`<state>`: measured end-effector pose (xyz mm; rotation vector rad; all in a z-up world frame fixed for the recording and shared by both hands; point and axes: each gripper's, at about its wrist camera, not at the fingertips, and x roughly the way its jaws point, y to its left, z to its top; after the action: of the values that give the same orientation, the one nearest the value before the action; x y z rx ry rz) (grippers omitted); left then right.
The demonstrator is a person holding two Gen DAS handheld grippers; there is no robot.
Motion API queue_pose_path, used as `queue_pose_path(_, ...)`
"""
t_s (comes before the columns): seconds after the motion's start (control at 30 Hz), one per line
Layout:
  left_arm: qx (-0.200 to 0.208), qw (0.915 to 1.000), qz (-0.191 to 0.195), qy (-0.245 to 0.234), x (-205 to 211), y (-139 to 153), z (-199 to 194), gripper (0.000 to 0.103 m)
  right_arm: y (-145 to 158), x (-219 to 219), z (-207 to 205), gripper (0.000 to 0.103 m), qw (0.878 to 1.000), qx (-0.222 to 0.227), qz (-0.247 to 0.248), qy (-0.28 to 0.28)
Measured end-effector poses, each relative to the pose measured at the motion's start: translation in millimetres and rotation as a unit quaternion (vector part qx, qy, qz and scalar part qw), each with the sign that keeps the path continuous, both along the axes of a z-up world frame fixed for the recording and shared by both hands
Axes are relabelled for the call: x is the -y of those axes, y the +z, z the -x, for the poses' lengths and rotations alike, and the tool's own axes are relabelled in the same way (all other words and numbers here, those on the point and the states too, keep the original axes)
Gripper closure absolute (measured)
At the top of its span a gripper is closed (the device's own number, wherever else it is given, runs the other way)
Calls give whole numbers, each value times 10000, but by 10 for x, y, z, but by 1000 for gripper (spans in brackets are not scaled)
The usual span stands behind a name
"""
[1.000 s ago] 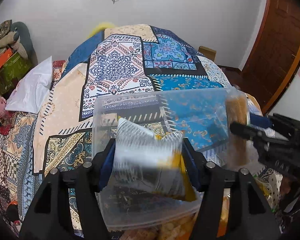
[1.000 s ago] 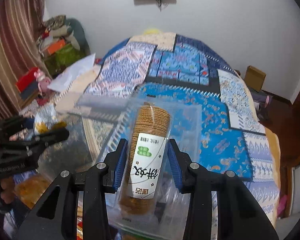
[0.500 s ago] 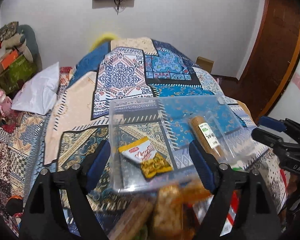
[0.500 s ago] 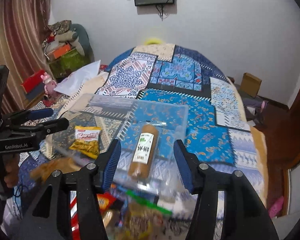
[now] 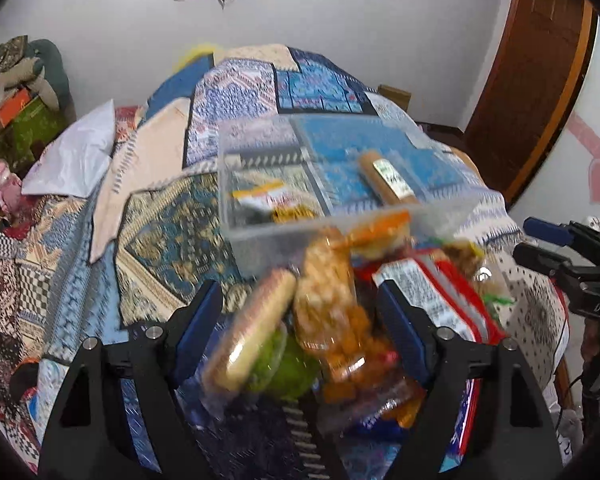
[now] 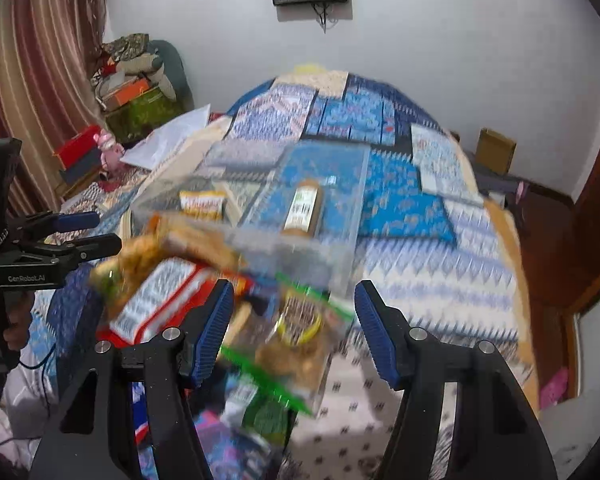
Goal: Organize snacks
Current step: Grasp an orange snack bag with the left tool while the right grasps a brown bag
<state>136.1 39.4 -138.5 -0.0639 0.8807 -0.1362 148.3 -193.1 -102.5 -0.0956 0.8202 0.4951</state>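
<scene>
On the patterned bedspread (image 5: 152, 216), the clear plastic bin (image 5: 236, 184) sits past the loose snack pile (image 5: 332, 312). Left to right inside the bin: a yellow-and-red snack packet (image 5: 270, 202) lies flat near the left wall, and a wrapped biscuit roll (image 5: 388, 178) lies on its side, its long axis running from the near wall toward the far wall, angled slightly. The left gripper (image 5: 300, 330) hangs above the pile with jaws spread wide, holding nothing. The right gripper (image 6: 294, 330) is likewise spread and empty over the pile's right part. Bedspread lies bare left of the bin and beyond its far wall.
</scene>
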Motion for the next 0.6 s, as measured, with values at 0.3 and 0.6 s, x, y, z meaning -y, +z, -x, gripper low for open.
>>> queue_pose_path(0.3,-44,9996,-18,-263,236,-195,-47,43,-376,40,-38,44,9986,-495,-137,-122)
queue_pose_path(0.6,132,9996,-221,-66,247,-329,-143,68,-630,28,-139,41,9940,-954,-491,-194)
